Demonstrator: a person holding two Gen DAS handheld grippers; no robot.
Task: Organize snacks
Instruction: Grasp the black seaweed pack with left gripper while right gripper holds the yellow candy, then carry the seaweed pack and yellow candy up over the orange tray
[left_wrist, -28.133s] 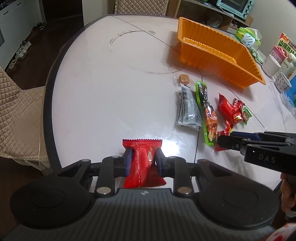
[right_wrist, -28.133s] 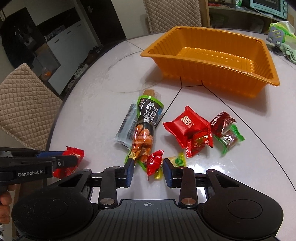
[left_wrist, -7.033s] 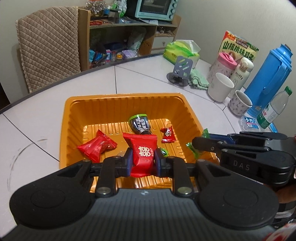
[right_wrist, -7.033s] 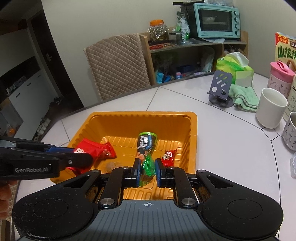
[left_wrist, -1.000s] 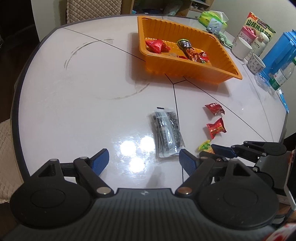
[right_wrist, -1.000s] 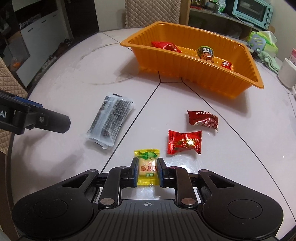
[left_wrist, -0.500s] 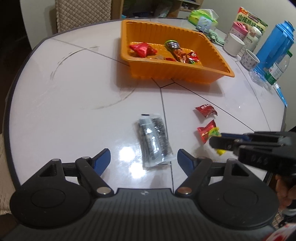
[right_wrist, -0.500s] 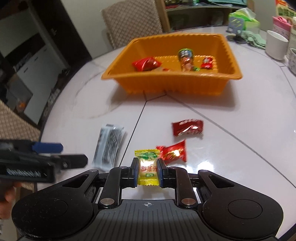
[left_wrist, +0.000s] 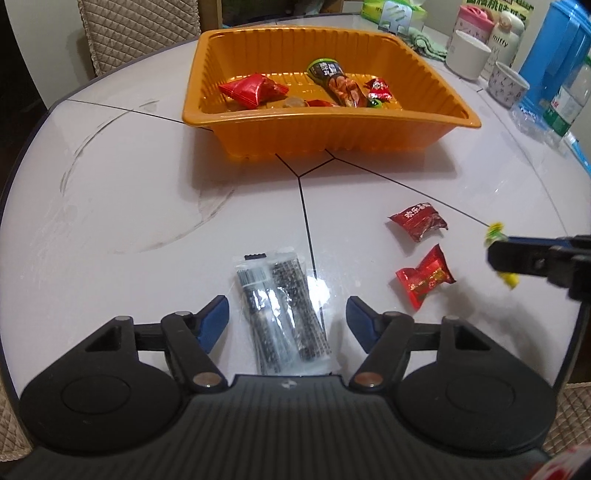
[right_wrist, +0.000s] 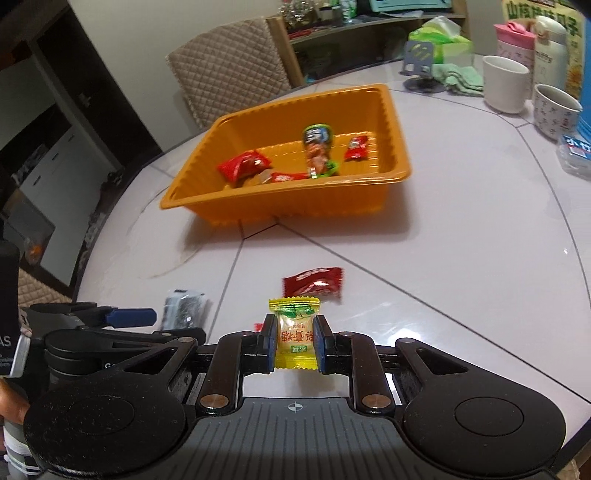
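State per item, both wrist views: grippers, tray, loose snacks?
Left gripper: open, straddling the clear packet of dark sticks.
Right gripper: shut on the yellow wrapped candy, lifted.
Orange plastic tray: upright, holds several snacks.
Clear packet of dark sticks: flat on table.
Two red wrapped snacks: on table, outside tray.

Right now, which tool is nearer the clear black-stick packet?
Left. The left tool is open astride the clear packet; the right tool, off to its right, is shut on the yellow candy.
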